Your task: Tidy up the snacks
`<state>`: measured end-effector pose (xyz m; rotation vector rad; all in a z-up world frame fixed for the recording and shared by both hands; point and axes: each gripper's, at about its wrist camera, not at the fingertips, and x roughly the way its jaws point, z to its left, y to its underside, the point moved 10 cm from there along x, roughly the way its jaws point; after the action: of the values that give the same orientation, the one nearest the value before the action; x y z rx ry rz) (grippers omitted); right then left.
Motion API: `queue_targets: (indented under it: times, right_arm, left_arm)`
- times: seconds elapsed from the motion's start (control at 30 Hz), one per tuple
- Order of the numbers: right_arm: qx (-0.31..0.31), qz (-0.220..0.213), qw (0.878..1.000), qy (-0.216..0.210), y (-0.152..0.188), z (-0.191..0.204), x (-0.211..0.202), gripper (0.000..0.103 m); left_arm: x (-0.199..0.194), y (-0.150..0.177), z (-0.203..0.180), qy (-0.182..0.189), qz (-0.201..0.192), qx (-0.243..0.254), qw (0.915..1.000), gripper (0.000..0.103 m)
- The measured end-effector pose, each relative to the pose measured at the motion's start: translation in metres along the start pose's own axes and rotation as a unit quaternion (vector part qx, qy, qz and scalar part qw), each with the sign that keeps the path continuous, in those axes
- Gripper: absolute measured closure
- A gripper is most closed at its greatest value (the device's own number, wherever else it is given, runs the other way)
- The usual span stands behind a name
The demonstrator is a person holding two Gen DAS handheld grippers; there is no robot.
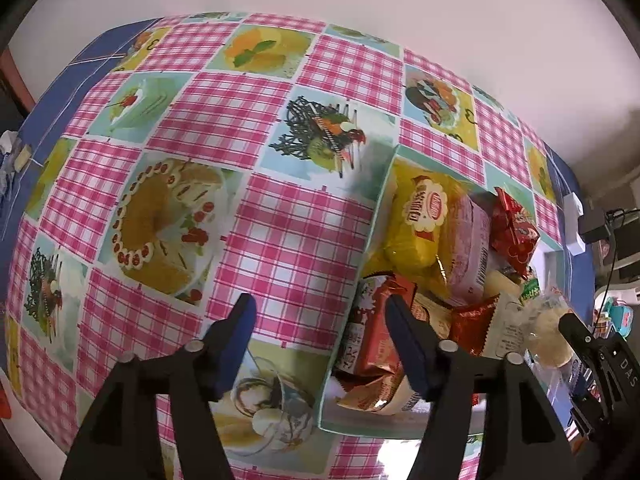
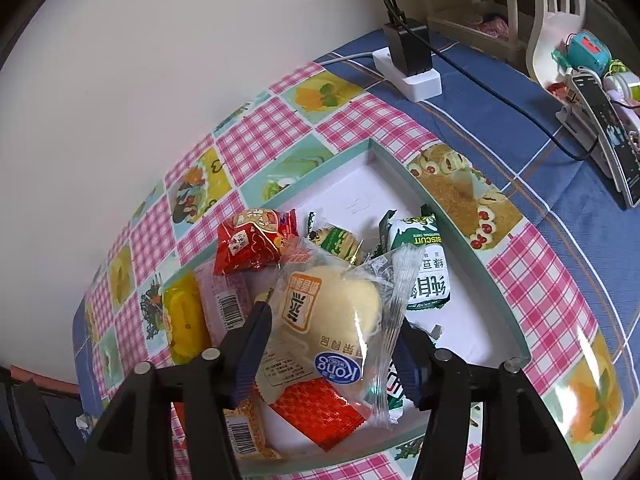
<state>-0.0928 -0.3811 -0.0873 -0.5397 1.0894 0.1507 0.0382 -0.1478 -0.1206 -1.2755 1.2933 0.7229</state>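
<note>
A shallow box (image 2: 460,236) with a pale green rim sits on the checked tablecloth and holds several snack packets. My right gripper (image 2: 334,344) is shut on a clear-wrapped cream bun packet (image 2: 332,312) and holds it above the box. Below lie a red packet (image 2: 250,246), green biscuit packets (image 2: 424,264), a yellow packet (image 2: 184,316) and a pink packet (image 2: 228,304). My left gripper (image 1: 320,316) is open and empty, at the box's left rim (image 1: 348,304). The yellow packet (image 1: 416,224) and red packets (image 1: 514,232) show in the left wrist view, with the bun (image 1: 550,336) at right.
A white power strip (image 2: 408,72) with a black adapter and cables lies on the blue cloth behind the box. A phone on a stand (image 2: 604,128) and toys stand at the far right. A white wall borders the table's far edge. Cloth (image 1: 200,160) spreads left of the box.
</note>
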Motion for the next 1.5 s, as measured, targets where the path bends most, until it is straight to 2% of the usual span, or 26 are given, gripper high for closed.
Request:
queue_targets:
  times: [0.13, 0.2, 0.4, 0.47, 0.57, 0.63, 0.9, 1.27, 1.33, 1.5]
  right_arm:
    - [-0.011, -0.007, 1.0, 0.005, -0.001, 0.002, -0.002, 0.029]
    - [-0.02, -0.014, 1.0, 0.009, -0.002, 0.005, -0.004, 0.018]
    - [-0.039, -0.024, 0.999, 0.023, -0.003, 0.008, -0.004, 0.0]
    - [-0.043, -0.023, 0.998, 0.026, -0.002, 0.008, -0.004, 0.0]
    - [-0.05, -0.024, 0.998, 0.031, -0.001, 0.01, -0.004, 0.0]
    - [-0.058, -0.026, 0.997, 0.032, -0.001, 0.013, -0.005, 0.0]
    - [-0.109, -0.034, 0.993, 0.036, 0.007, 0.038, -0.008, 0.0]
    - [-0.139, -0.03, 0.989, 0.045, 0.019, 0.05, -0.008, 0.0]
    - [-0.139, -0.026, 0.989, 0.041, 0.023, 0.051, -0.008, 0.0]
    - [-0.159, -0.03, 0.986, 0.031, 0.037, 0.061, -0.017, 0.0]
  left_arm:
    - [0.001, -0.003, 0.008, -0.014, -0.004, -0.007, 0.9999, 0.026]
    - [0.0, -0.004, 0.013, -0.026, -0.009, -0.009, 0.9996, 0.022]
    - [-0.001, -0.009, 0.029, -0.057, -0.02, -0.014, 0.9981, 0.013]
    - [-0.001, -0.011, 0.034, -0.068, -0.024, -0.016, 0.9973, 0.008]
    - [-0.002, -0.014, 0.041, -0.085, -0.033, -0.018, 0.9956, 0.006]
    - [-0.002, -0.017, 0.047, -0.1, -0.038, -0.021, 0.9941, 0.0]
    - [0.0, -0.019, 0.061, -0.113, -0.032, -0.03, 0.9927, 0.0]
    - [-0.006, -0.017, 0.059, -0.105, -0.029, -0.024, 0.9937, 0.0]
    - [-0.012, -0.016, 0.06, -0.121, -0.035, -0.014, 0.9919, 0.0]
    - [-0.031, -0.012, 0.06, -0.133, -0.048, 0.016, 0.9898, 0.0]
